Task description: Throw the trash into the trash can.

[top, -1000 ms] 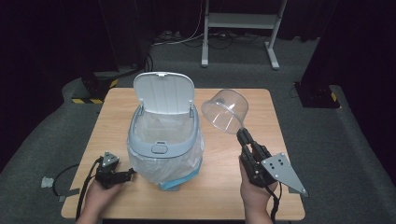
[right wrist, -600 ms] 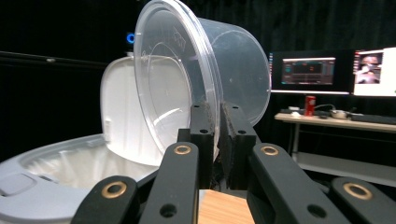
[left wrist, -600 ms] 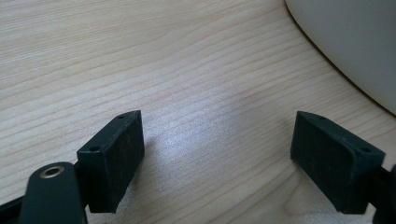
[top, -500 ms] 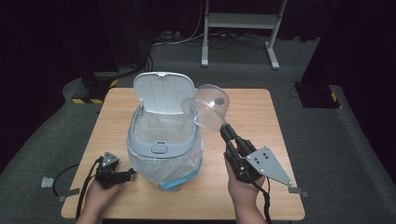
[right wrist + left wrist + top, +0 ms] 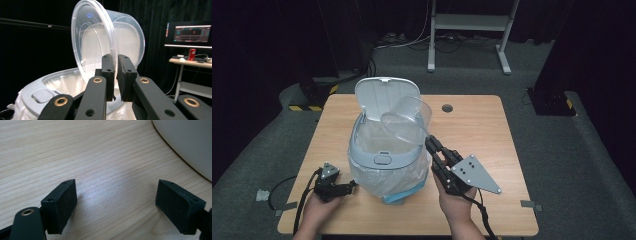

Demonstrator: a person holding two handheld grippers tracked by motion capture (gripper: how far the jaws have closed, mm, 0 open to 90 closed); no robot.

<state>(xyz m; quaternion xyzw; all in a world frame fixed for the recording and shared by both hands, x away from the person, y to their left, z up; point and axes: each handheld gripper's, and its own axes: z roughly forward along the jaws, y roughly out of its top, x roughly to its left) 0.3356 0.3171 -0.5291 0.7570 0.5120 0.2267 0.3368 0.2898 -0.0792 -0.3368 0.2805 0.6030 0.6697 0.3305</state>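
Observation:
A light blue bin [image 5: 384,159] with a white liner bag and its lid [image 5: 387,93] raised stands on the wooden table [image 5: 472,125]. My right gripper [image 5: 429,142] is shut on the rim of a clear plastic tub [image 5: 408,121], holding it tilted on its side over the bin's open mouth. In the right gripper view the pads [image 5: 108,72] pinch the tub's wall [image 5: 100,40] above the bin [image 5: 50,87]. My left gripper [image 5: 352,185] lies on the table at the bin's lower left, open, with only bare wood between its pads [image 5: 61,205].
A round cable hole [image 5: 447,108] sits in the table's far middle. A metal stand [image 5: 469,22] is on the floor beyond. In the right gripper view a monitor [image 5: 191,33] and a desk [image 5: 192,62] are off to the right.
My right gripper has carried the clear tub leftward from the bin's right side to above its opening. The left gripper has stayed put.

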